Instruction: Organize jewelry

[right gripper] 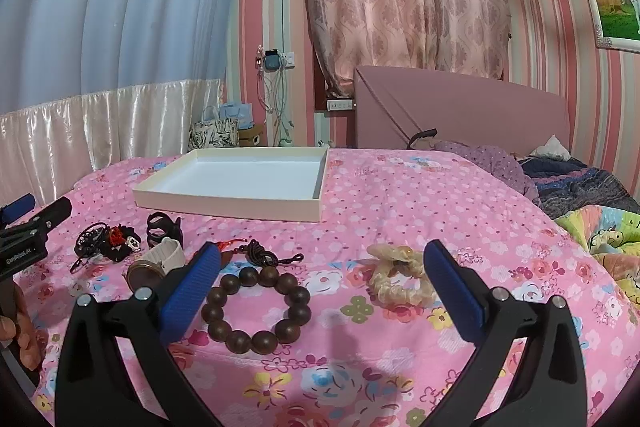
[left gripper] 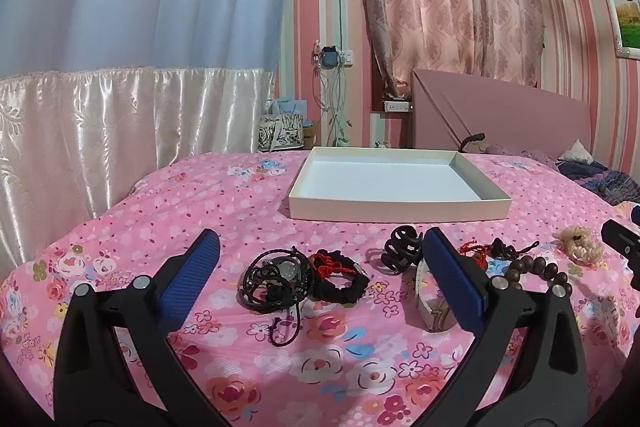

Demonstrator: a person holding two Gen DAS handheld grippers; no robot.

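Jewelry lies in a row on a pink floral bedspread (left gripper: 224,195). My left gripper (left gripper: 320,267) is open and empty, above a tangle of black cords (left gripper: 272,281) and a black scrunchie with red thread (left gripper: 340,277). A black hair claw (left gripper: 402,253) and a white watch (left gripper: 430,301) lie by its right finger. My right gripper (right gripper: 320,275) is open and empty, above a brown bead bracelet (right gripper: 256,307) with a knotted tassel (right gripper: 264,253) and a cream scrunchie (right gripper: 400,277). An empty white tray (left gripper: 396,207), also in the right wrist view (right gripper: 228,205), sits behind them.
A pink headboard (right gripper: 460,107) and a heap of bedding (right gripper: 580,187) lie to the right. A curtain (left gripper: 120,67) hangs at left beyond the bed edge. Bags (left gripper: 280,131) stand on the floor behind. The left gripper (right gripper: 28,227) shows at the right wrist view's left edge.
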